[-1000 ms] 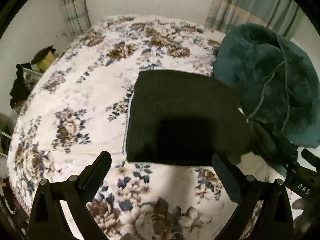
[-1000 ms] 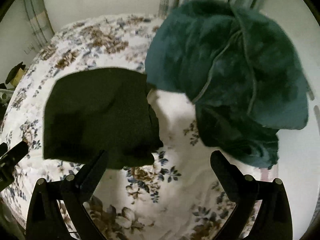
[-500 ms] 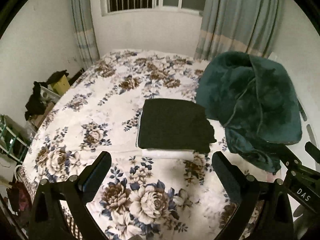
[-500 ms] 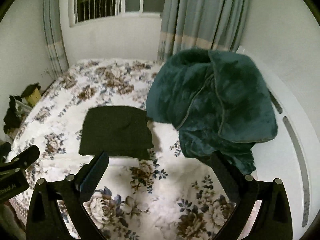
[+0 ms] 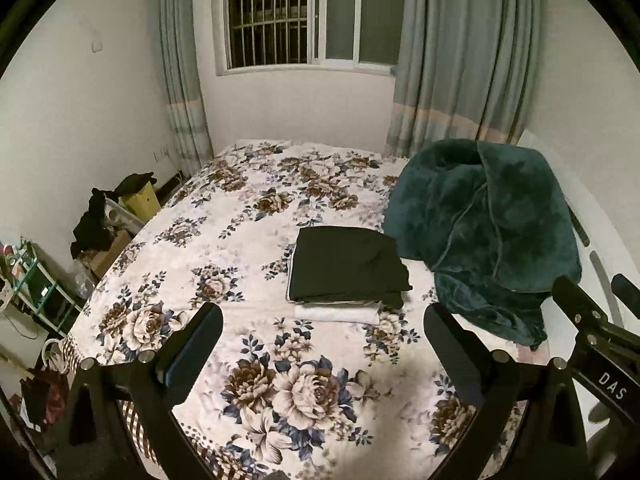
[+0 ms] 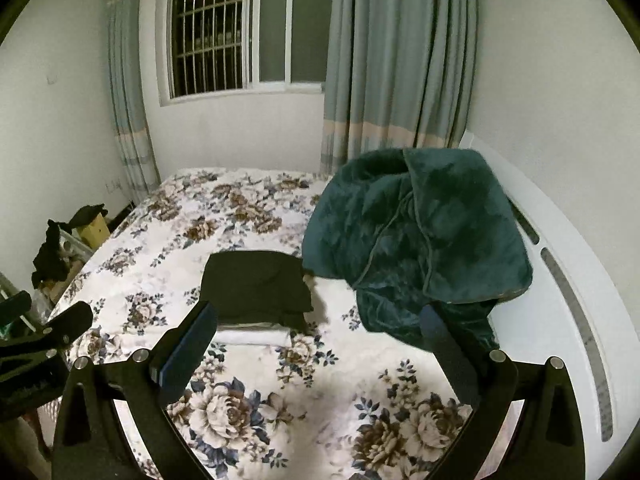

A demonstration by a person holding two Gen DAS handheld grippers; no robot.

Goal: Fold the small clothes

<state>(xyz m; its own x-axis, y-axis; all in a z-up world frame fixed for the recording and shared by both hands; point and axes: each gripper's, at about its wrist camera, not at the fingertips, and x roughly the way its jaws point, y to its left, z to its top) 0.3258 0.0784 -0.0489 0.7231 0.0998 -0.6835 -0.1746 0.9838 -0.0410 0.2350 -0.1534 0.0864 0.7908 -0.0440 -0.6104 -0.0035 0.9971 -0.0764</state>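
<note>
A folded black garment [image 5: 346, 266] lies flat on the floral bedspread [image 5: 224, 240], on top of a folded white cloth [image 5: 336, 314] whose front edge sticks out. It also shows in the right wrist view [image 6: 256, 286], with the white cloth [image 6: 254, 336] under it. My left gripper [image 5: 322, 326] is open and empty, held back above the bed's near end. My right gripper [image 6: 318, 322] is open and empty, also back from the pile. The right gripper's body [image 5: 592, 332] shows at the left view's right edge.
A crumpled dark teal blanket [image 5: 488, 232] lies on the bed right of the pile, touching it, and also shows in the right wrist view [image 6: 416, 240]. A white bed frame [image 6: 568, 320] runs along the right. Boxes and dark clothes [image 5: 104, 216] stand left. Curtains and a barred window [image 5: 276, 12] are behind.
Both grippers have pulled back and up from close over the black garment, so the whole bed and window come into view. The folded pile stays put.
</note>
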